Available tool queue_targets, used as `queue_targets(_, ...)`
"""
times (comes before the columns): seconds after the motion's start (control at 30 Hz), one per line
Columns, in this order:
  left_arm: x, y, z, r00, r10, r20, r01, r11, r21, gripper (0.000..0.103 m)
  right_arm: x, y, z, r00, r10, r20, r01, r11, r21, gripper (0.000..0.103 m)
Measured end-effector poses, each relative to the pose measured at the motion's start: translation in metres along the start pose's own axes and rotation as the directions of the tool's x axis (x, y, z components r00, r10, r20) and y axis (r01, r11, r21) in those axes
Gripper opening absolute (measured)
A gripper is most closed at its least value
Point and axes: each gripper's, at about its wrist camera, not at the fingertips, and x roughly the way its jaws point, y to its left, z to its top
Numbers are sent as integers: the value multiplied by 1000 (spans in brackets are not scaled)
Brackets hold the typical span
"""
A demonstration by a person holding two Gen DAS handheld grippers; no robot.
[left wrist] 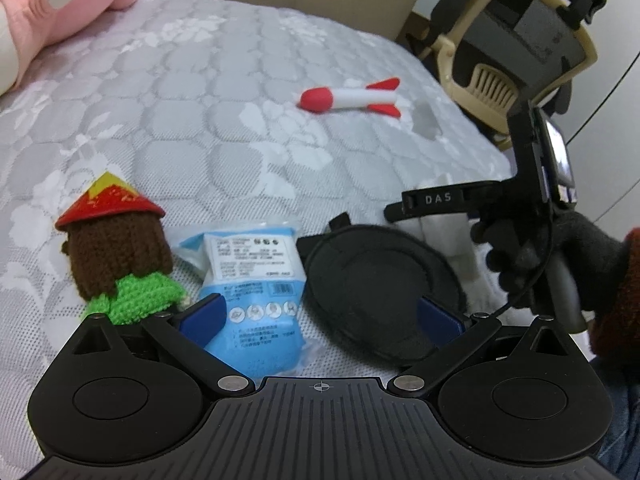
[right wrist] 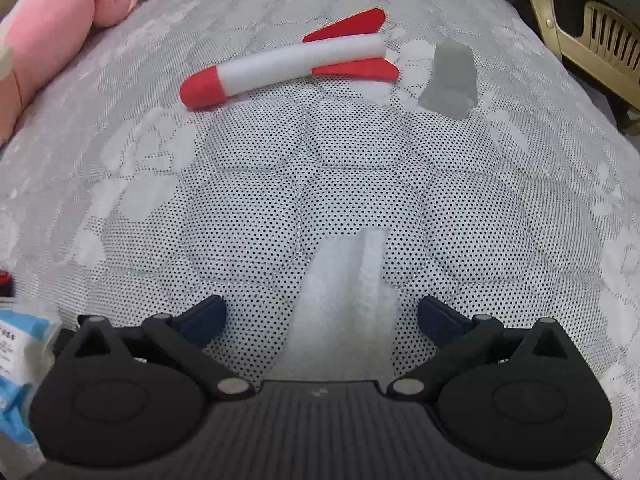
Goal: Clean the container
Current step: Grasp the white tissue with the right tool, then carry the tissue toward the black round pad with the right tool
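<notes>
Two grippers hang low over a grey quilted mattress (left wrist: 224, 92), each held wide apart with nothing between its blue pads.

From the left wrist camera, the left gripper (left wrist: 318, 314) stands spread, its fingers (left wrist: 202, 314) resting just above a blue sealed packet (left wrist: 256, 292) and a round black lid-like container (left wrist: 380, 288) that lie side by side on the bedding, touching or nearly so. Which of the two the pads would meet I cannot tell; neither is gripped. Just left of the packet sits a crocheted doll (left wrist: 120, 256) with brown hair, a green top and a red cone hat. Farther back lies a red and white toy rocket (left wrist: 352, 98), nose pointing left. A pink plush (left wrist: 52, 12) fills the upper left corner, and a beige office chair (left wrist: 516, 48) stands beyond the bed's edge. At the right, a black-gloved hand (left wrist: 532, 264) holds the other tool's handle.

From the right wrist camera, the right gripper (right wrist: 322, 316) is likewise spread and bare. Under it lies a white fuzzy strip of cloth (right wrist: 344, 300), running away from the lens between the fingers but not touched by them. The rocket (right wrist: 288, 66) lies ahead, with a small grey object (right wrist: 450, 76) just to its right. A corner of the blue packet (right wrist: 20, 340) shows at the left edge. The black container is out of this view.
</notes>
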Motion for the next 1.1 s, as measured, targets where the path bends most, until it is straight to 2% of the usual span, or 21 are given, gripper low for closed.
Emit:
queue_targets(0.13,-3,0,2,1000,-3,-7,3,1000,-17,103,-4,-2,2,1000,9,-10,-9,1000,24,98)
queue_targets(0.17,-5,2,3,1000,-5,1,5,1000,-27,103,-8,-3,2,1000,12,-9,-12,999,36,91)
queue_targets(0.23,-8,5,5,1000,-9,15,10,999,-48,103,-19,-10,2,998,60,19,-62,993,104,55)
queue_targets(0.27,-10,7,6,1000,-15,24,16,998,-59,103,-26,-17,2,995,91,51,-98,981,167,28)
queue_targets(0.3,-12,9,7,999,-20,34,23,997,-69,103,-30,-25,3,988,142,64,-153,960,236,26)
queue_targets(0.33,-14,11,8,999,-29,44,33,996,-80,103,-33,-34,4,977,199,74,-212,929,302,26)
queue_targets(0.4,-15,13,10,997,-51,63,57,993,-103,103,-33,-52,2,943,319,100,-331,855,400,27)
queue_targets(0.43,-17,14,10,995,-68,74,76,991,-112,103,-33,-60,1,933,343,106,-353,824,444,28)
queue_targets(0.5,-21,14,11,989,-109,96,120,985,-120,103,-33,-73,0,923,368,113,-375,795,477,31)
queue_targets(0.57,-21,14,13,986,-136,100,148,981,-125,103,-34,-82,-1,909,395,130,-404,766,501,42)
queue_targets(0.6,-20,13,14,984,-145,99,157,979,-128,103,-32,-88,1,902,410,139,-419,748,515,54)
queue_targets(0.63,-18,14,14,984,-149,94,161,978,-134,103,-32,-91,3,898,415,144,-425,739,522,61)
queue_targets(0.67,-17,15,14,984,-153,87,164,976,-142,103,-32,-92,4,901,408,150,-423,742,521,71)
queue_targets(0.7,-15,15,15,984,-157,79,167,974,-151,103,-35,-91,6,906,392,159,-416,756,505,72)
queue_targets(0.8,-11,17,15,984,-166,64,174,970,-169,103,-45,-83,11,918,329,222,-394,815,424,71)
queue_targets(0.9,-10,17,13,984,-166,67,175,971,-165,103,-64,-67,13,919,246,307,-336,897,288,68)
queue_targets(0.93,-9,16,13,984,-167,67,176,971,-160,103,-67,-63,15,918,242,316,-326,911,251,71)
queue_targets(1.0,-8,15,13,983,-175,61,183,971,-152,103,-66,-54,16,929,234,288,-296,936,193,103)
queue_targets(1.1,-1,13,10,972,-235,14,234,960,-151,103,-57,-38,13,964,134,230,-163,980,114,100)
